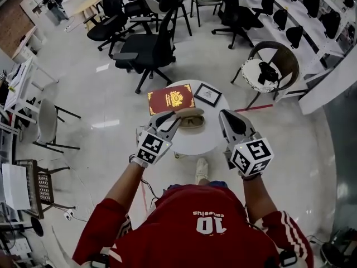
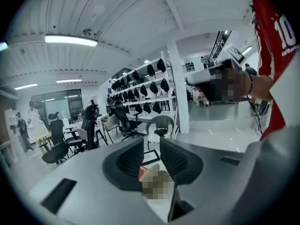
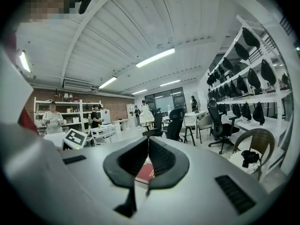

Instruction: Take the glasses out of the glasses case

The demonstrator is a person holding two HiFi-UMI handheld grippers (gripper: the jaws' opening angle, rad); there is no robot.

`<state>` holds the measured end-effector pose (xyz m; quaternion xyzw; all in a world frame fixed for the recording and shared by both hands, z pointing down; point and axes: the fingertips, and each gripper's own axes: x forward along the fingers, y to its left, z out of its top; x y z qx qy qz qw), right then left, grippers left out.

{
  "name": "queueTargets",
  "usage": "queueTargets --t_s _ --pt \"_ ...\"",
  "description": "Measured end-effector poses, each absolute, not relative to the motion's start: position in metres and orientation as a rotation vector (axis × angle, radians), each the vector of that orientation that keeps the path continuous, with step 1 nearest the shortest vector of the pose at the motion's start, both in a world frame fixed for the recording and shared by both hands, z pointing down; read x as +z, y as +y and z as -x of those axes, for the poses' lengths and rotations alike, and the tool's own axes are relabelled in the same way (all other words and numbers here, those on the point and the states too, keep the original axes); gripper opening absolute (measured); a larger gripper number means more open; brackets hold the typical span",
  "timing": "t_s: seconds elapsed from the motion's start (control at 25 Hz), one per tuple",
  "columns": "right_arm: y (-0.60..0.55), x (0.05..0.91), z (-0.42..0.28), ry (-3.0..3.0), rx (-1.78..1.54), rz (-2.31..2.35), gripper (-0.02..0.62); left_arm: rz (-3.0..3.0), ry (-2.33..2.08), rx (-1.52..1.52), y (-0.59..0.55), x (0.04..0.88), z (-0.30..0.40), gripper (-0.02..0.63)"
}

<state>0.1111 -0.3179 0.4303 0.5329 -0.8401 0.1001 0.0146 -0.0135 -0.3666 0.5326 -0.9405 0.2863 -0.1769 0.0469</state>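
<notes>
Two tongs hung over the counter (image 1: pixel 207 139) at mid-frame — left tongs (image 1: pixel 174 119) parted just beside the glasses case (image 1: pixel 192 120), right tongs (image 1: pixel 224 116) clenched, empty — so pinning the case before opening it seemed wisest.

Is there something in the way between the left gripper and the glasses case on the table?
Nothing visible. The left gripper, jaws apart, is close beside the glasses case; the red book and the framed picture lie beyond the case.

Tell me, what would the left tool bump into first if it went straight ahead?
Probably the glasses case. It lies just past the left tool's open tips on the white table, though depth is hard to judge.
</notes>
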Motion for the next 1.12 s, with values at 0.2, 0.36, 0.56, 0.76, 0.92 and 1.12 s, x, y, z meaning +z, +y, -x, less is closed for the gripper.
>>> queueTargets --t_s 0.2,0.36,0.56,0.76,0.92,1.12 --pt "-0.320 0.448 -0.119 -2.598 0.354 -1.648 0.017 2.857 0.795 -0.671 -0.372 0.583 -0.006 0.097" --pt "-0.325 0.460 -0.128 -2.581 0.381 -1.659 0.017 2.855 0.741 -0.783 -0.381 0.625 -0.019 0.097" --pt "-0.336 0.473 -0.140 -2.556 0.405 -1.677 0.017 2.841 0.687 -0.951 -0.396 0.677 -0.027 0.100" --pt "-0.336 0.491 -0.156 -2.527 0.438 -1.693 0.017 2.814 0.639 -1.119 -0.409 0.729 -0.036 0.100" --pt "-0.336 0.509 -0.174 -2.495 0.483 -1.731 0.017 2.789 0.635 -1.254 -0.423 0.772 -0.039 0.100" --pt "-0.338 0.532 -0.190 -2.463 0.525 -1.755 0.017 2.795 0.650 -1.322 -0.438 0.807 -0.047 0.106"
